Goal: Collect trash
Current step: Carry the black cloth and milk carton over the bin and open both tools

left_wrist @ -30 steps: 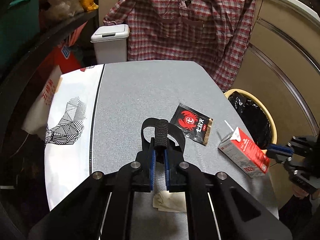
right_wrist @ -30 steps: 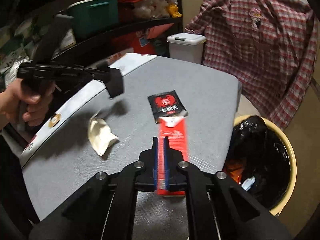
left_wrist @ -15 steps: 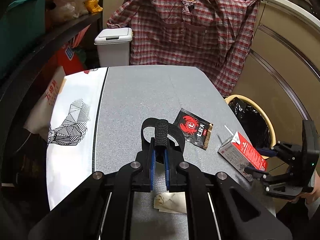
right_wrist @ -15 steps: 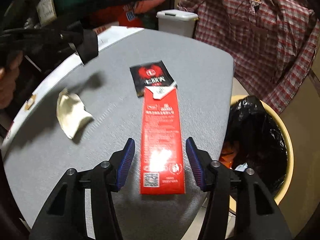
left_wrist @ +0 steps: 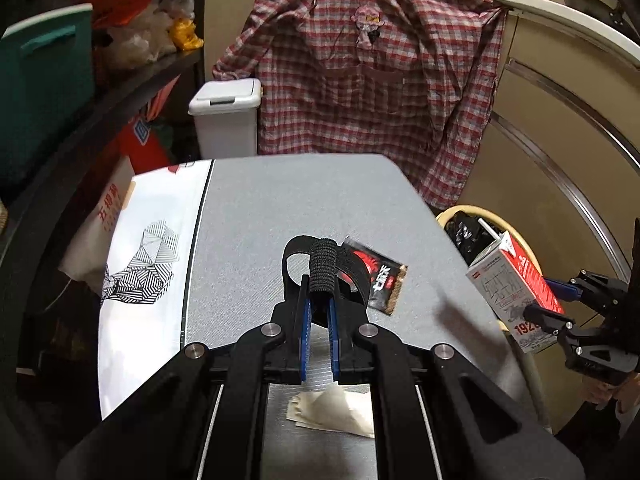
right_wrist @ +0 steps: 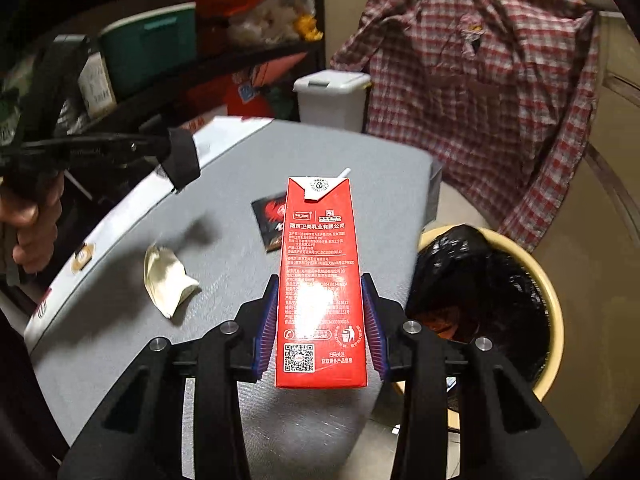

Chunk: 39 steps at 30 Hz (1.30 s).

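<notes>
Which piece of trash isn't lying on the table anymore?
The red milk carton. The right gripper holds it up, while the black snack packet and crumpled tissue lie flat.

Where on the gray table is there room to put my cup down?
The far half of the gray table, between the white printed cloth and the plaid shirt, is bare. Nearer, it's crowded: black snack packet, crumpled paper, and both grippers.
</notes>
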Available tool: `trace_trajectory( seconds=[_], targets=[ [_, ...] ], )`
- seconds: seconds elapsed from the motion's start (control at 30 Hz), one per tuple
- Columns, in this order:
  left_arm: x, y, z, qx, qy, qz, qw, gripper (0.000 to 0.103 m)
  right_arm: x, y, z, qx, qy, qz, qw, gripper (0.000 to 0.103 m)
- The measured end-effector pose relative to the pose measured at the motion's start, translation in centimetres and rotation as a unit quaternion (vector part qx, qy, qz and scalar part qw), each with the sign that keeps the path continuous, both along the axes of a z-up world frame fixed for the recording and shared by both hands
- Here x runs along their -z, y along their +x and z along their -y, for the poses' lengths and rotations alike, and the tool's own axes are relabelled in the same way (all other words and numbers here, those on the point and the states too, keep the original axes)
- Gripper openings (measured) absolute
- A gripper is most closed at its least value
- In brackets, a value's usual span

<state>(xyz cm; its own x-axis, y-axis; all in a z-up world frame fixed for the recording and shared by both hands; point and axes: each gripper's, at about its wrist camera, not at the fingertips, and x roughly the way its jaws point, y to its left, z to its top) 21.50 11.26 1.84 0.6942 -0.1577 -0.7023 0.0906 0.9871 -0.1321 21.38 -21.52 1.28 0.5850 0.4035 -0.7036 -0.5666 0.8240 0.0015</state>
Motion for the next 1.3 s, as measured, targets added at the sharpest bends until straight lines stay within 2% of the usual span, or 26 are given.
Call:
trace_trajectory(
  seconds=[0.17, 0.37, 0.5, 0.7, 1.0, 1.3],
  targets=[
    [-1.0, -0.8, 1.2, -0.002, -0.001, 0.012, 0.9999, 0.008, -1.3, 0.0, 2.0, 0.027, 0.02, 0.012, 0.999, 0.04],
    [-1.5, -1.6, 3.9, 0.007, 0.0, 0.014, 0.9999, 0.008, -2.7, 0.9, 6.2, 0.091, 0.054, 0.021, 0.994, 0.04],
    [-2.0, -2.0, 6.5, 0.026, 0.0, 0.018, 0.9995, 0.008, -3.6, 1.6, 8.9, 0.141, 0.061, 0.035, 0.988, 0.04],
    [-3.1, -1.4, 11.0, 0.058, -0.012, 0.023, 0.998, 0.007, -4.6, 2.5, 12.0, 0.186, 0.068, 0.049, 0.979, 0.04],
    [-4.1, 1.0, 17.2, 0.088, -0.026, 0.032, 0.9953, 0.008, -4.6, 3.9, 14.3, 0.208, 0.074, 0.046, 0.974, 0.04],
    [-3.1, 3.7, 20.8, 0.098, -0.028, 0.021, 0.9946, 0.007, -4.3, 4.8, 15.7, 0.228, 0.068, 0.043, 0.97, 0.04]
  ],
)
